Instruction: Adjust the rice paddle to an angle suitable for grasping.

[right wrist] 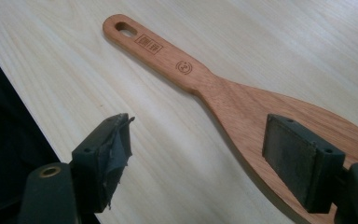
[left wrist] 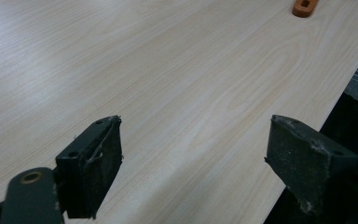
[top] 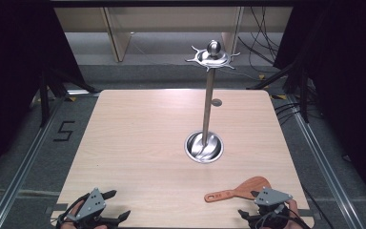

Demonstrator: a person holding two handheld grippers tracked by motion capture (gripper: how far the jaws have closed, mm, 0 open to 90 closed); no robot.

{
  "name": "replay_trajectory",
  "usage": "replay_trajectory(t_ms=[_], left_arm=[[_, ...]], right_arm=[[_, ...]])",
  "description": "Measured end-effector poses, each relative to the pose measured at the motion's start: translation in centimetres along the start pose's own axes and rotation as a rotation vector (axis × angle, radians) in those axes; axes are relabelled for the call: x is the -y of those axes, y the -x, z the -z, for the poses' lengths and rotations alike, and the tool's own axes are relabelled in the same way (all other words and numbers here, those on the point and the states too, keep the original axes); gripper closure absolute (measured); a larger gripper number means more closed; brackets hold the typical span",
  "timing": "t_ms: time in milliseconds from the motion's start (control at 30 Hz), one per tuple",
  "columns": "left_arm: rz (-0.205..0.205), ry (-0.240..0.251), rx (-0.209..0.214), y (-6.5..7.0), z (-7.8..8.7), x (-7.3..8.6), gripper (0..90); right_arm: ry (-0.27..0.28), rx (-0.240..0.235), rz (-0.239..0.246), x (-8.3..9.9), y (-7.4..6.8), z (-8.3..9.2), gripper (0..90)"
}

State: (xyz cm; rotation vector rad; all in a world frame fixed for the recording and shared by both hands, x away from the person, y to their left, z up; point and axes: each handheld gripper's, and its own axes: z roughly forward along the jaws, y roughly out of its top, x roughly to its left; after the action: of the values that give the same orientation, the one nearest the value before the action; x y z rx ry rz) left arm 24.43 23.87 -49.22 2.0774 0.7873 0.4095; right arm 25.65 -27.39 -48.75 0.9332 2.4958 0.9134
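Reddish-brown wooden spatula [right wrist: 242,100] lies flat at the table's [top: 138,138] near right corner; the right gripper view reveals its stamped handle, the open right gripper [right wrist: 198,154] hovering above. Left gripper [left wrist: 193,161] gapes empty. Steel utensil stand [top: 205,143] rises behind.

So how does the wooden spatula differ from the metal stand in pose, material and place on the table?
The wooden spatula lies flat, while the metal stand rises upright from a round dish base. The spatula is reddish-brown wood; the stand is shiny metal with a ball and hooked ring on top. The spatula lies at the near edge by the right gripper, whose open jaws touch nothing; the stand sits farther back, mid-table. Both rest on the same pale table.
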Motion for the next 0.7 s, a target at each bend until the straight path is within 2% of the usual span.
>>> replay_trajectory(t_ms=[67,100,133,167,333,367,433,533,700], left_arm=[[-0.012,-0.007,-0.005,-0.07,0.05,-0.01,17.7],[0.012,0.016,0.003,0.14,-0.09,0.00,17.7],[0.010,0.015,0.004,0.13,-0.09,0.01,17.7],[-0.012,-0.002,-0.004,-0.03,0.01,0.00,17.7],[-0.017,-0.006,-0.005,-0.06,0.04,0.00,17.7],[0.010,0.008,0.008,0.11,-0.04,-0.01,17.7],[-0.014,-0.006,-0.006,-0.07,0.05,-0.01,17.7],[-0.016,-0.008,-0.005,-0.09,0.08,-0.02,17.7],[0.011,0.018,0.001,0.14,-0.08,0.00,17.7]], right_arm=[[-0.002,0.001,0.004,0.00,0.04,-0.08,24.5],[-0.014,0.002,0.000,-0.02,-0.01,-0.04,24.6],[-0.018,-0.001,-0.003,-0.01,-0.05,-0.06,24.7],[-0.015,0.000,-0.003,0.00,-0.06,-0.12,24.7],[-0.039,-0.009,0.004,0.06,-0.07,-0.38,24.7],[-0.041,-0.010,0.002,0.07,-0.09,-0.44,24.7],[-0.038,-0.013,0.012,0.00,-0.05,-0.52,24.8],[-0.038,-0.007,0.013,-0.14,-0.13,-0.36,24.9],[-0.054,-0.012,0.018,-0.10,-0.15,-0.50,24.9]])
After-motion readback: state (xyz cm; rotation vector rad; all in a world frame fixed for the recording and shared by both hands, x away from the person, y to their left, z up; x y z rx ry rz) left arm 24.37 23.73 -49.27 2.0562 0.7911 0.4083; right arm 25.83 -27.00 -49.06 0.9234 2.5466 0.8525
